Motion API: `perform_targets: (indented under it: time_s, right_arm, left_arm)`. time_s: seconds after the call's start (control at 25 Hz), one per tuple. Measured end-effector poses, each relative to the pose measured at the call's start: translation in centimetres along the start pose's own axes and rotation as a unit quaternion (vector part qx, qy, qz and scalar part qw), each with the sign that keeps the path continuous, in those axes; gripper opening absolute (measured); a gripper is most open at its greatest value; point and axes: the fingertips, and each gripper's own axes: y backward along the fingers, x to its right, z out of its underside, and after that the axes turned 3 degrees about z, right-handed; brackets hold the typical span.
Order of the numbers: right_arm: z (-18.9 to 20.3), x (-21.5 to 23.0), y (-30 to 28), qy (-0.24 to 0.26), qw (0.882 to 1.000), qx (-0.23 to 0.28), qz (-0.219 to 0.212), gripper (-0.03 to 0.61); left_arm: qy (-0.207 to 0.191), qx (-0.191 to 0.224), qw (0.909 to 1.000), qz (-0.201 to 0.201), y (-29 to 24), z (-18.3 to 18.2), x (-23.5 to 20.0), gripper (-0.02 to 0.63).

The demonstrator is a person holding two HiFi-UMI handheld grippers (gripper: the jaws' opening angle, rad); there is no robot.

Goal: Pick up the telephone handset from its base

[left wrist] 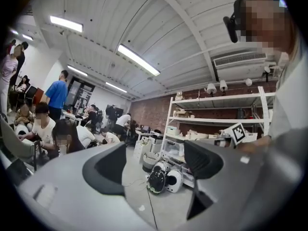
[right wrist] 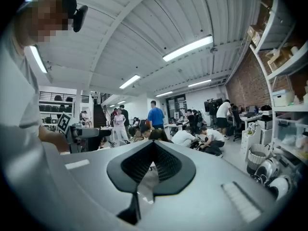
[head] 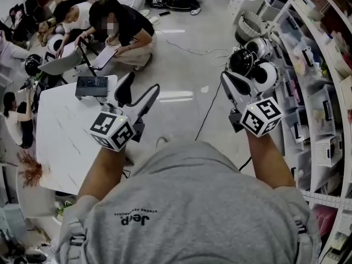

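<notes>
Head view, left to right. White table (head: 60, 142) stands at the left, with a dark flat device (head: 91, 86) at its far end. It might be the telephone, but I cannot tell from here. No telephone handset is plainly in sight in any view.

The left gripper (head: 140, 87) is held up over the table's near edge and touches nothing. In the left gripper view (left wrist: 154, 162) the jaws are spread wide, with only floor and far shelving showing between them.

The right gripper (head: 231, 84) is raised over bare floor, well apart from the table. In the right gripper view (right wrist: 151, 150) the jaws are pressed together at the tips, with nothing pinched.

At the far right, round black-and-white units (head: 254, 65) sit on the floor by the shelving (head: 324, 109).

Judgement: the pick has not begun. To do it well, find the phone first and bring a gripper down over the handset's middle. Spread the jaws across its narrow width and clamp squarely. Then lift straight up so the cord, if any, does not drag the base.
</notes>
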Motion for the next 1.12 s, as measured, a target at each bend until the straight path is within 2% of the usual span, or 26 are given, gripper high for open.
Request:
perform_targets:
  time_s: [0.24,0.44,0.6,0.88,1.12]
  right_arm:
    - [-1.6,0.1,-9.6,-0.001,1.000,0.003,0.013,0.005]
    - [-1.4,1.3,-14.6,-0.004,1.000,-0.007,0.018,0.005]
    - [-1.1,2.7,-17.9,-0.007,1.000,-0.013,0.014,0.005]
    - [-1.3,7.6,-21.2,-0.017,1.000,-0.012,-0.019,0.005]
    - [-1.6,15.6,-22.2,-0.028,0.997,-0.007,-0.067,0.005]
  left_arm:
    - [0.016,-0.007,0.9996,0.020,-2.5,-1.7,-8.9,0.408]
    - [0.042,-0.007,0.9988,0.022,-4.2,-1.7,-13.9,0.408]
    - [0.048,-0.011,0.9987,0.013,-5.6,-1.3,-16.9,0.408]
    - [0.046,-0.023,0.9986,-0.014,-10.3,-1.2,-18.4,0.407]
    - [0.040,-0.022,0.9975,-0.055,-17.1,-0.6,-16.5,0.407]
